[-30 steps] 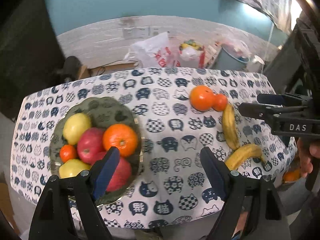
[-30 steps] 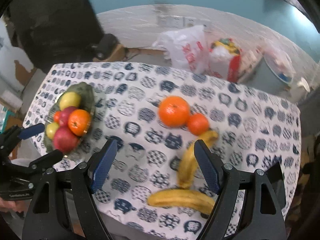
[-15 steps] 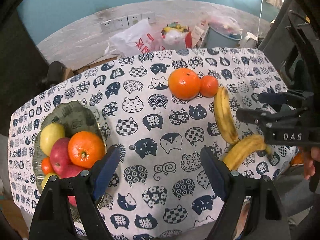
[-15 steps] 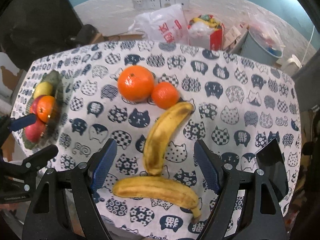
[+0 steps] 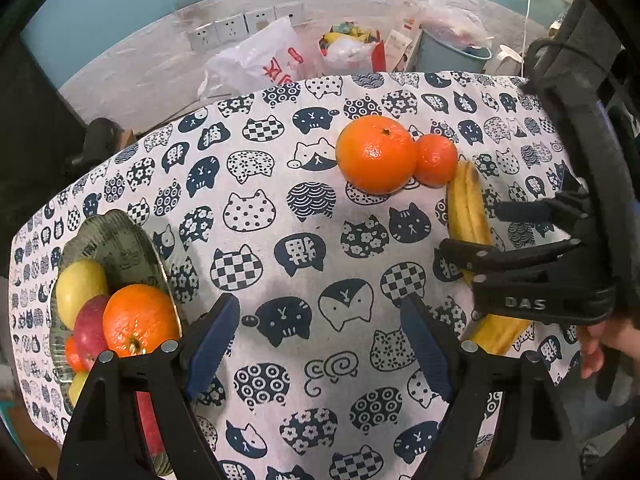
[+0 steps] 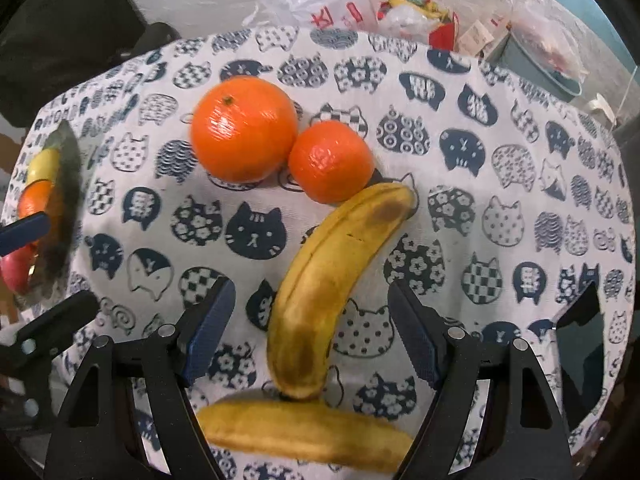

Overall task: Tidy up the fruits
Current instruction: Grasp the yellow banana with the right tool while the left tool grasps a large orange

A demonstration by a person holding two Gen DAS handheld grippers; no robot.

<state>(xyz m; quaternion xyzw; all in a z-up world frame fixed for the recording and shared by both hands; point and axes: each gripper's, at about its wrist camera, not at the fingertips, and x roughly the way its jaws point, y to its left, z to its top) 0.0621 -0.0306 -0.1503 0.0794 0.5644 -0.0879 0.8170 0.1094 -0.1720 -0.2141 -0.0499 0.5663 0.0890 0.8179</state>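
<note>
A large orange (image 6: 244, 128) and a small orange (image 6: 330, 162) touch each other on the cat-print tablecloth (image 6: 500, 160). A spotted banana (image 6: 332, 272) curves down from the small orange to a second banana (image 6: 304, 436) lying crosswise. My right gripper (image 6: 310, 320) is open and straddles the first banana, its pads clear of the peel. My left gripper (image 5: 320, 344) is open over bare cloth, with nothing between its fingers. At its left is a green glass bowl (image 5: 116, 240) holding an orange (image 5: 138, 320), apples and other fruit. The right gripper (image 5: 470, 229) shows over the bananas (image 5: 466, 208).
Beyond the far table edge are a white plastic bag (image 5: 260, 64), boxes, a grey bin (image 5: 452, 56) and wall sockets. A dark flat object (image 6: 580, 312) lies at the table's right edge. A hand (image 5: 600, 344) holds the right gripper. The left gripper (image 6: 40, 272) shows beside the bowl (image 6: 66, 160).
Both grippers have come down closer to the table. The left one drifted from over the bowl toward the middle cloth. The right one moved onto the banana, which now lies between its fingers.
</note>
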